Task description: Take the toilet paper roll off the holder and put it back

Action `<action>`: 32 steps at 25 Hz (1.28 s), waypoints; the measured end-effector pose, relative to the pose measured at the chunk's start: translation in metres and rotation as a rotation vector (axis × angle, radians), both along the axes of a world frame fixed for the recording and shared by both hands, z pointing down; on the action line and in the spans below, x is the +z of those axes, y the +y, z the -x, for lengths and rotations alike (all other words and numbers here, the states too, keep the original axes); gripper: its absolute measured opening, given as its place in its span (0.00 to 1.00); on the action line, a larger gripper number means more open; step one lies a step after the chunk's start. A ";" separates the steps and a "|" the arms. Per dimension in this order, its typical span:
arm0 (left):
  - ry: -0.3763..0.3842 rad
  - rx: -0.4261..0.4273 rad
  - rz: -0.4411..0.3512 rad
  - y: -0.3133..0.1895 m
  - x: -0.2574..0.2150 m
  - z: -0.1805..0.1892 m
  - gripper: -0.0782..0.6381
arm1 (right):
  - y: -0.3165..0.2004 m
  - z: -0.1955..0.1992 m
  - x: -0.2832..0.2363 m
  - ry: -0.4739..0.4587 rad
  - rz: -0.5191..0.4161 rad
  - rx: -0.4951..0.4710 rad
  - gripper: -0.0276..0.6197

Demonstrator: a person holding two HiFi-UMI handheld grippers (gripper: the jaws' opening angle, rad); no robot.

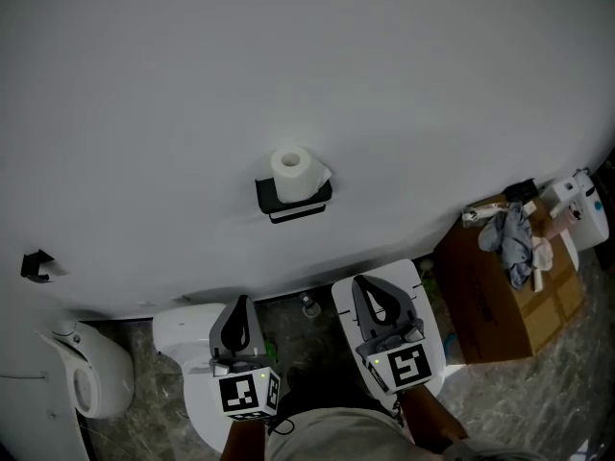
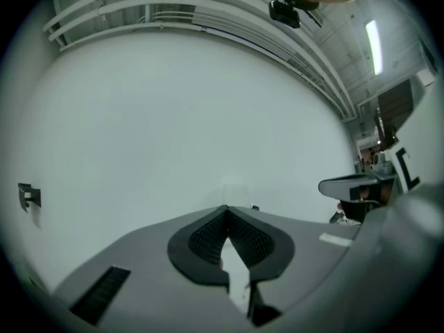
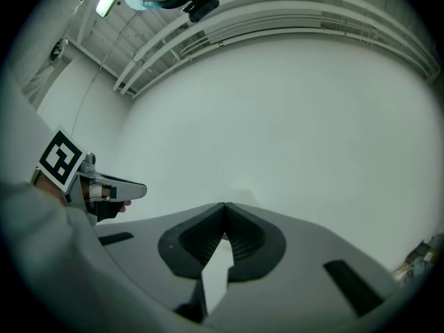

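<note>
A white toilet paper roll (image 1: 292,171) stands upright on a black wall holder (image 1: 294,201) in the middle of the white wall. Both grippers hang low, well below the holder, and point up toward it. My left gripper (image 1: 242,302) is shut with nothing between its jaws, which meet tip to tip in the left gripper view (image 2: 225,208). My right gripper (image 1: 364,283) is also shut and empty, as the right gripper view (image 3: 224,205) shows. Neither touches the roll or the holder.
A black hook (image 1: 36,266) is fixed to the wall at far left. White sanitary fixtures (image 1: 94,376) stand on the floor below. At right, a cardboard box (image 1: 502,301) holds a cloth (image 1: 515,239) and a white device (image 1: 578,204).
</note>
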State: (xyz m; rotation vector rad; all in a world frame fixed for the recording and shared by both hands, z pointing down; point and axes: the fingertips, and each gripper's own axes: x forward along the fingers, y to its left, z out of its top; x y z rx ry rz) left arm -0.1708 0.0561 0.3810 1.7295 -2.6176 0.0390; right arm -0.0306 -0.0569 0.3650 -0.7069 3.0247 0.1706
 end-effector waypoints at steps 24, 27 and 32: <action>-0.026 0.122 -0.003 -0.006 -0.027 0.027 0.12 | 0.004 0.017 -0.020 0.008 -0.035 0.074 0.05; -0.028 0.103 0.005 -0.003 -0.027 0.036 0.12 | 0.000 0.014 -0.019 0.008 -0.030 0.090 0.05; -0.032 0.101 0.011 -0.001 -0.027 0.039 0.12 | -0.003 0.010 -0.014 0.017 -0.018 0.106 0.05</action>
